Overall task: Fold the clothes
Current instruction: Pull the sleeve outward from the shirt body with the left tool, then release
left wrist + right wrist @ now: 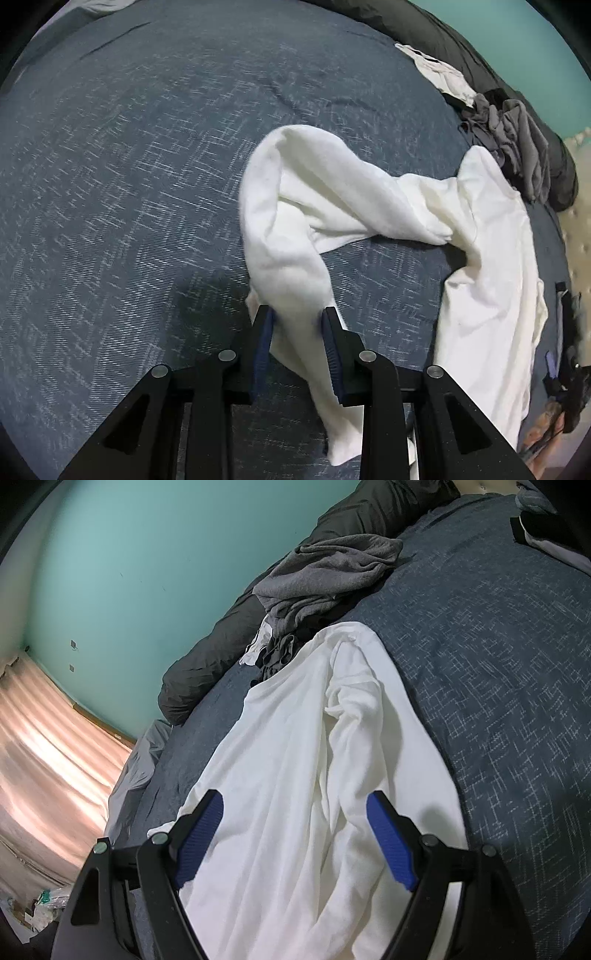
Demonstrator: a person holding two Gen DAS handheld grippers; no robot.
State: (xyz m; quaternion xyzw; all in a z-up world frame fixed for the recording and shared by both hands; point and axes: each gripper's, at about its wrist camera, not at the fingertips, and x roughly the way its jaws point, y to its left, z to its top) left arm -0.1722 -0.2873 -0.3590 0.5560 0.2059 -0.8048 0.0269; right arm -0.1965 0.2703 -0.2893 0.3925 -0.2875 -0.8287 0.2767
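A white long-sleeved shirt (491, 277) lies crumpled on a blue-grey bed cover (129, 184). Its sleeve (291, 236) curves from the body toward me and runs between the jaws of my left gripper (297, 314). The jaws stand a little apart and the sleeve lies loosely between them, with bed cover showing beside the left pad. In the right wrist view my right gripper (295, 797) hangs wide open just above the shirt's body (288, 738), holding nothing. The sleeve's end is hidden under the left gripper's frame.
A heap of grey clothes (325, 576) lies beyond the shirt, with a small white garment (439, 70) further along. A dark rolled duvet (207, 653) runs along the bed's far edge by a teal wall (110, 572). The bed cover (498, 664) stretches wide beside the shirt.
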